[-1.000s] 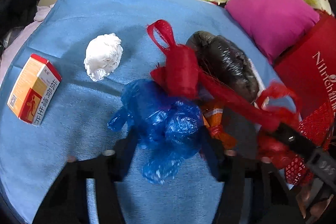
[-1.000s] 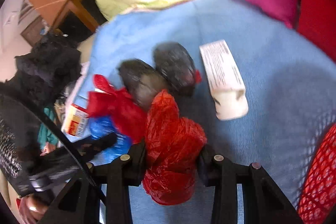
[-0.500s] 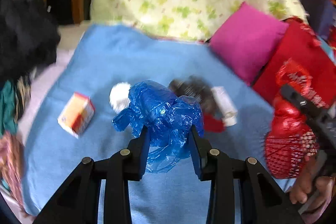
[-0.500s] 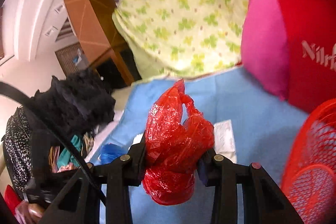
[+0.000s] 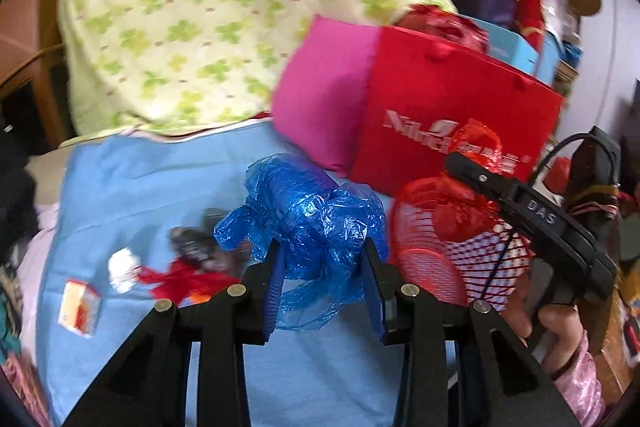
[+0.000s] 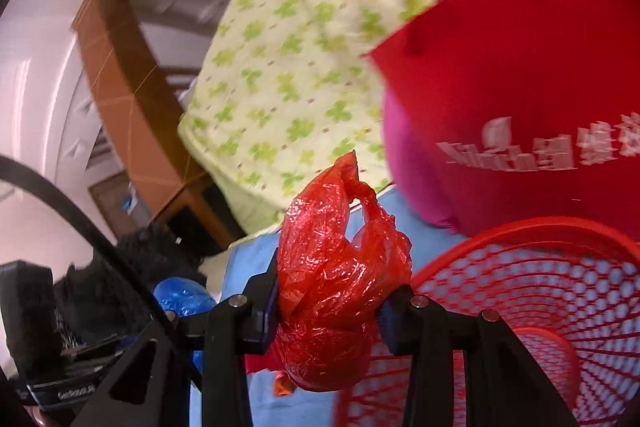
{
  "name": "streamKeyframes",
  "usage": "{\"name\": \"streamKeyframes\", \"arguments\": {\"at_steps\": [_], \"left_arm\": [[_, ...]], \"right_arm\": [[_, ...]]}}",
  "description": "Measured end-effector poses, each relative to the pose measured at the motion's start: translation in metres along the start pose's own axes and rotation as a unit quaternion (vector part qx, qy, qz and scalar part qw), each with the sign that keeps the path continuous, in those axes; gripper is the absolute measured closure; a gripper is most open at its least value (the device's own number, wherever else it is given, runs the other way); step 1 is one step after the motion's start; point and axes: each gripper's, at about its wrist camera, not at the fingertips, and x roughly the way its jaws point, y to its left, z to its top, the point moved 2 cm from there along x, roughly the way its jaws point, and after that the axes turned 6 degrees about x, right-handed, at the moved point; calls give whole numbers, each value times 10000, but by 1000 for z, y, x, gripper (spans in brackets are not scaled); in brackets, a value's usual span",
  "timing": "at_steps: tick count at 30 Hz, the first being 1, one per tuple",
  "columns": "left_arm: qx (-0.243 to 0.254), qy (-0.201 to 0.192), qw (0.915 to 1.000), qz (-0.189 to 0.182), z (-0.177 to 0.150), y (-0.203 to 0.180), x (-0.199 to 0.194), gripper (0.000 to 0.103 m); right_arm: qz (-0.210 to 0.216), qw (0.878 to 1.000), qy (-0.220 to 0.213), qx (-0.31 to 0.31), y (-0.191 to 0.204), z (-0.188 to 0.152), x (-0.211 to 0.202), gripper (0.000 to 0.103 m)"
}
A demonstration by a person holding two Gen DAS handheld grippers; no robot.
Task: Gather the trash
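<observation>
My left gripper point(image 5: 320, 259) is shut on a crumpled blue plastic bag point(image 5: 308, 219), held in the air above the blue cloth point(image 5: 140, 187). My right gripper point(image 6: 332, 303) holds a red plastic bag point(image 6: 340, 291) between its pads, its jaws opening slightly, just left of the red mesh basket point(image 6: 560, 291). In the left wrist view that basket point(image 5: 424, 267) stands to the right of the blue bag. Still lying on the cloth are a white paper wad point(image 5: 122, 265), an orange-and-white box point(image 5: 80, 307), a red bag point(image 5: 184, 279) and a dark bag point(image 5: 192, 243).
A red paper shopping bag point(image 5: 452, 107) and a pink pillow point(image 5: 320, 99) stand behind the basket. A green clover quilt point(image 5: 200, 19) is heaped at the back. A person's hand point(image 5: 560, 323) grips the right tool. Dark clothing point(image 6: 132, 267) lies at the left.
Both grippers rose off the cloth with their bags and swung right toward the red basket. The left closed on the blue bag at the start.
</observation>
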Motion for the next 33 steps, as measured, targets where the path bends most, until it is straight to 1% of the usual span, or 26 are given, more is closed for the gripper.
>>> {"name": "streamKeyframes", "arguments": {"at_steps": [3, 5, 6, 8, 10, 12, 14, 15, 16, 17, 18, 19, 23, 25, 27, 29, 30, 32, 33], "left_arm": [[155, 74, 9994, -316, 11, -30, 17, 64], [269, 109, 9984, -485, 15, -47, 25, 63], [305, 199, 9981, -496, 14, -53, 28, 62], [438, 253, 9967, -638, 15, -70, 36, 61], [496, 316, 9959, -692, 14, -79, 43, 57], [513, 402, 9953, -719, 12, -84, 51, 55], [497, 524, 9947, -736, 11, -83, 60, 48], [483, 555, 9944, -756, 12, -83, 63, 42], [447, 577, 9944, -761, 11, -81, 65, 41], [436, 586, 9946, -741, 11, -80, 67, 41], [432, 604, 9946, -725, 10, -80, 66, 41], [419, 605, 9949, -683, 8, -76, 65, 41], [343, 579, 9962, -544, 6, -65, 57, 40], [279, 535, 9974, -401, 3, -52, 51, 39], [189, 503, 9983, -231, -1, -34, 45, 38], [85, 447, 9989, 58, -10, -11, 31, 36], [50, 437, 9989, 163, -12, -3, 27, 33], [-131, 440, 9976, 527, -26, 29, 14, 33], [-209, 460, 9968, 613, -31, 39, 11, 33]], "right_arm": [[-196, 9996, -155, 128, -23, 11, -12, 60], [-210, 9992, -241, 222, -35, 17, -21, 60], [-209, 9989, -290, 289, -42, 19, -27, 60], [-203, 9983, -382, 389, -52, 23, -36, 60], [-207, 9975, -461, 492, -60, 27, -43, 60], [-178, 9969, -479, 594, -67, 30, -46, 60], [-176, 9965, -459, 673, -73, 29, -50, 60], [-193, 9964, -445, 690, -74, 27, -51, 59], [-212, 9964, -401, 723, -76, 27, -51, 53], [-203, 9962, -354, 767, -76, 28, -48, 38], [-187, 9957, -326, 849, -78, 27, -48, 31], [-177, 9952, -331, 905, -80, 29, -48, 25], [-155, 9953, -376, 882, -76, 26, -51, 24], [-70, 9953, -376, 890, -68, 25, -48, 24], [38, 9961, -441, 764, -56, 23, -47, 24], [135, 9973, -500, 527, -39, 21, -44, 24], [248, 9976, -511, 396, -28, 18, -42, 24], [514, 9973, -495, 143, -4, 11, -38, 24], [645, 9968, -475, 3, 8, 7, -35, 24]]}}
